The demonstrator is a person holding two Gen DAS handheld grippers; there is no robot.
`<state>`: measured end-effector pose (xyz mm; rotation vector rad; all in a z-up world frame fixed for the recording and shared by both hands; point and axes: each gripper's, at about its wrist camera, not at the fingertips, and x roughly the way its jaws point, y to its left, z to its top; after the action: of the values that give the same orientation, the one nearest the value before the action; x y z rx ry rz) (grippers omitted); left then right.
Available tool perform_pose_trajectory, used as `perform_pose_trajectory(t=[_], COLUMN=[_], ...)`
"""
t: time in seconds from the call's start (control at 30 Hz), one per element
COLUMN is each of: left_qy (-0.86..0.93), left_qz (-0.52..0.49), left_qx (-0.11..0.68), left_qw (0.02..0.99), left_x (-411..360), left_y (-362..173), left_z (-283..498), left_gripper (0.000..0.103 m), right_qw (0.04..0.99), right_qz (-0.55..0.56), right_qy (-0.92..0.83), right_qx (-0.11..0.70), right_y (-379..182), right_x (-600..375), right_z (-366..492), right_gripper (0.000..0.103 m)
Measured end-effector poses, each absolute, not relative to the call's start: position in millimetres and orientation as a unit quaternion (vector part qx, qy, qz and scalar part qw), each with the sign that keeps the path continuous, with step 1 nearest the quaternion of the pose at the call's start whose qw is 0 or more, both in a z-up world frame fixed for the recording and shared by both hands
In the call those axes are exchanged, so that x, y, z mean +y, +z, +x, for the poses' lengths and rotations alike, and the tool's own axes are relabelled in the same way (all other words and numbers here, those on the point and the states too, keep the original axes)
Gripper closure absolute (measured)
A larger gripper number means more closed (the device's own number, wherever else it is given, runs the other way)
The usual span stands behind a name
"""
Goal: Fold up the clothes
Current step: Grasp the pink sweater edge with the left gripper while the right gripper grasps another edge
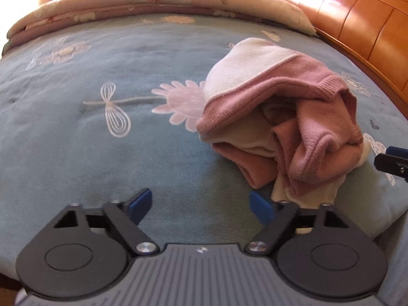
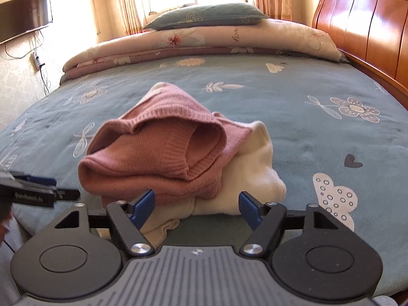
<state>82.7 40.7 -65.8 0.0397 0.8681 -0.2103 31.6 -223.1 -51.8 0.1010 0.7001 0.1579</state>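
Note:
A pink and cream knit garment point(image 1: 280, 107) lies crumpled in a heap on the blue-green flowered bedspread point(image 1: 102, 153). My left gripper point(image 1: 201, 204) hovers open over bare bedspread, its right finger just beside the heap's cream hem. The tip of the right gripper point(image 1: 392, 160) shows at the far right edge. In the right wrist view the same garment point(image 2: 163, 153) sits directly ahead. My right gripper point(image 2: 196, 205) stands open at its near edge, with a bit of cream hem lying loose between the fingers. The left gripper point(image 2: 38, 188) pokes in from the left.
A folded floral quilt point(image 2: 204, 43) and a green pillow point(image 2: 204, 15) lie across the far end of the bed. A wooden headboard point(image 2: 369, 25) runs along the right side. A dark screen point(image 2: 23, 15) hangs on the left wall, and curtains frame the window.

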Motion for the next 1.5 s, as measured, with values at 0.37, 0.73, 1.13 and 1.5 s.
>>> perform_pose_trajectory(t=[0.37, 0.73, 1.13, 1.5], left_qy=[-0.213, -0.239, -0.196, -0.114], left_qz=[0.221, 0.323, 0.281, 0.163], left_qx=[0.340, 0.297, 0.275, 0.291], left_qw=[0.889, 0.866, 0.898, 0.936], left_x=[-11, -58, -42, 18], left_y=[-17, -41, -10, 23], left_z=[119, 148, 160, 202], left_gripper=[0.069, 0.071, 0.097, 0.097], right_qw=[0.929, 0.925, 0.925, 0.929], right_qz=[0.071, 0.080, 0.094, 0.104], right_qy=[0.087, 0.084, 0.084, 0.121], right_qx=[0.353, 0.361, 0.359, 0.335], right_y=[-61, -66, -66, -45], right_x=[-230, -236, -239, -234], right_z=[35, 41, 44, 46], right_gripper=[0.037, 0.037, 0.039, 0.039])
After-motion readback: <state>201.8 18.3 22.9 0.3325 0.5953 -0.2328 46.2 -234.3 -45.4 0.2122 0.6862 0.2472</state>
